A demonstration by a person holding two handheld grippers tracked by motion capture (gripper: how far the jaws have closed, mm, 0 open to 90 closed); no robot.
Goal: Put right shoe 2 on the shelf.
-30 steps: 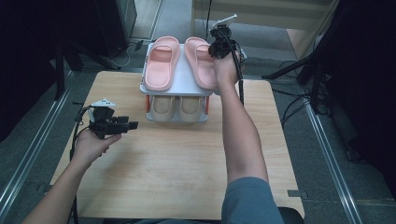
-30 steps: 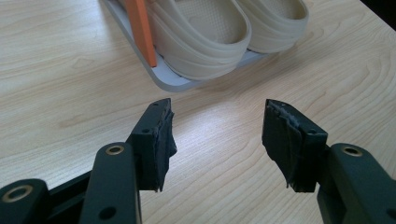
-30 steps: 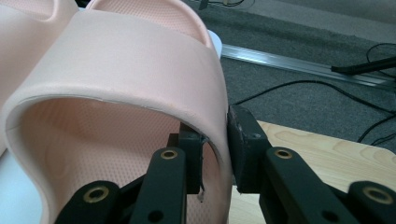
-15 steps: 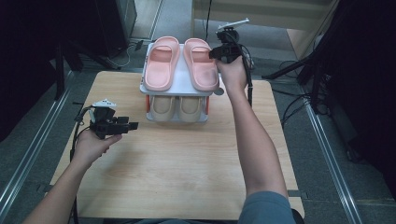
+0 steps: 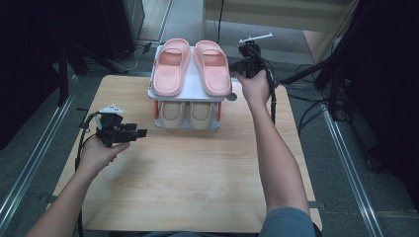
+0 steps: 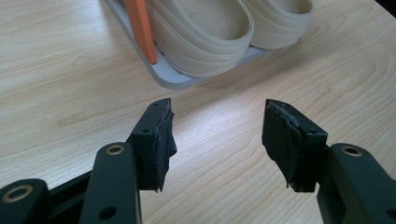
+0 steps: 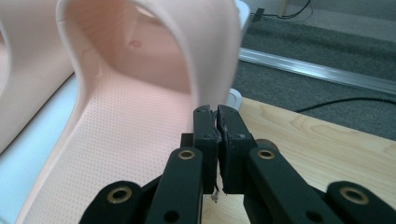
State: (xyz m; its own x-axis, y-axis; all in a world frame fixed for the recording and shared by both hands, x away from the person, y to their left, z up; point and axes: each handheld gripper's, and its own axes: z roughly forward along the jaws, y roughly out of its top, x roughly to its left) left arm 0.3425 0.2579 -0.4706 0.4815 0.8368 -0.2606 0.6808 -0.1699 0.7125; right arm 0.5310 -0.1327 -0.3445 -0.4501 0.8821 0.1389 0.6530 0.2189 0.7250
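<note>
Your right gripper [image 7: 217, 114] has just been closing, and its jaws now meet with nothing visibly between them, tips right at the outer edge of the right pink slipper [image 7: 140, 93]. In the high view that gripper [image 5: 239, 64] sits at the rack's right side, level with the top shelf [image 5: 190, 96], just beside the slipper [image 5: 212, 66]. The left pink slipper [image 5: 170, 66] lies next to it on the same shelf. Two beige slippers [image 5: 188, 112] sit on the shelf below.

Your left gripper [image 6: 217, 135] is wide apart and holds nothing, over bare table [image 6: 56, 70] and pointing at the beige slippers [image 6: 205, 32]. In the high view it [image 5: 141, 133] hovers left of the rack, well apart from it.
</note>
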